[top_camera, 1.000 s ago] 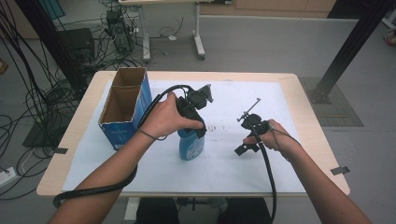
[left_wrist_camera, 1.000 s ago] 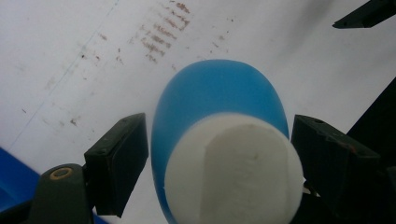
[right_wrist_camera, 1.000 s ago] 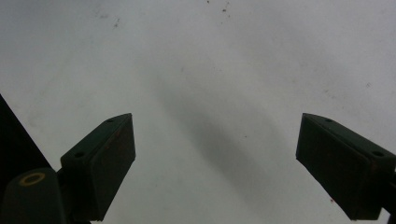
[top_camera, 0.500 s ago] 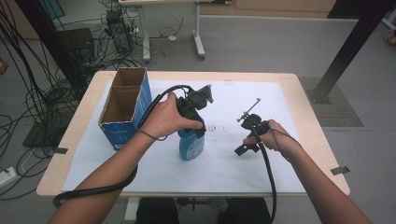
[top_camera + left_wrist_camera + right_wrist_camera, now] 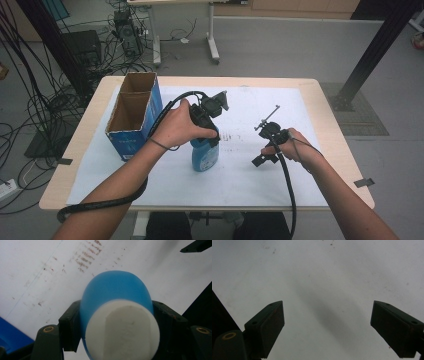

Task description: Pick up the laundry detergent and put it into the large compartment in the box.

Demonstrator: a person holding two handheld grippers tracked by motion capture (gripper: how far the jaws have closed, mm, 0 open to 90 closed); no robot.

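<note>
A blue plastic bottle with a white cap stands upright on the white sheet near the table's middle. My left gripper comes down on it from above. Its jaws have just been closing, and in the left gripper view both pads press the bottle just below the cap. My right gripper hangs to the bottle's right over bare sheet. In the right gripper view its jaws stand wide apart with nothing between them.
An open blue cardboard box with two compartments stands at the table's left, close to my left forearm. A white sheet covers most of the wooden table. Cables, desk legs and a black post stand on the floor beyond.
</note>
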